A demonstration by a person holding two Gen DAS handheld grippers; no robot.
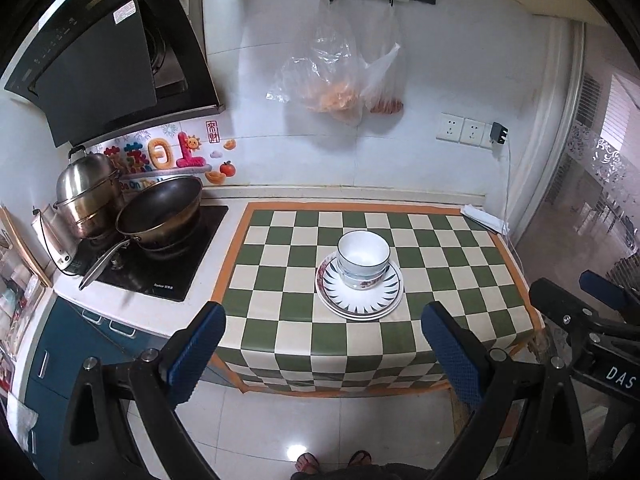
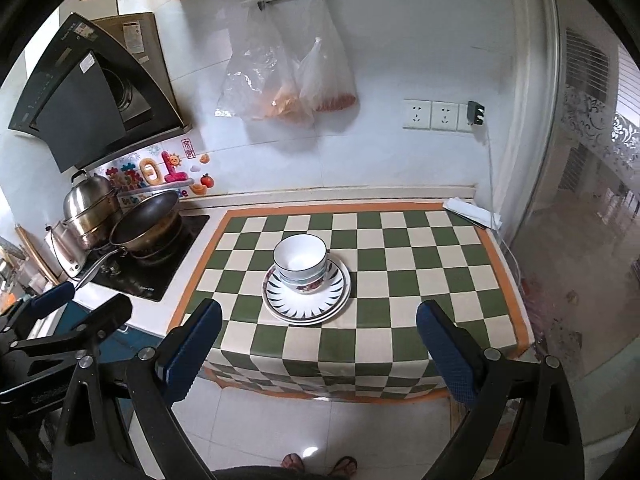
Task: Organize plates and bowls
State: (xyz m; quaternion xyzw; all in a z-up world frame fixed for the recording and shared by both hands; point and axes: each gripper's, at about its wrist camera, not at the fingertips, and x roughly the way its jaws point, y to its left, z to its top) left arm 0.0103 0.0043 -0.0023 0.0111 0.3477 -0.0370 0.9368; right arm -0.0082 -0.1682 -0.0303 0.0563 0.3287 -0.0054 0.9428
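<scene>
Bowls, white glazed ceramic with blue rims (image 1: 363, 258), sit nested on stacked white patterned plates (image 1: 359, 294) mid green-checked tabletop (image 1: 280, 308); rigid, slick, breakable, best pinched at the rim; left gripper (image 1: 323, 346) and right gripper (image 2: 319, 344) fingers wide apart, empty, short of the plates

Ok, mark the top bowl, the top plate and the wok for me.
top bowl (image 1: 363, 249), left wrist view, inner white wall under the rim.
top plate (image 2: 306, 302), right wrist view, bare patterned front rim.
wok (image 1: 162, 206), left wrist view, dark inside surface.
</scene>
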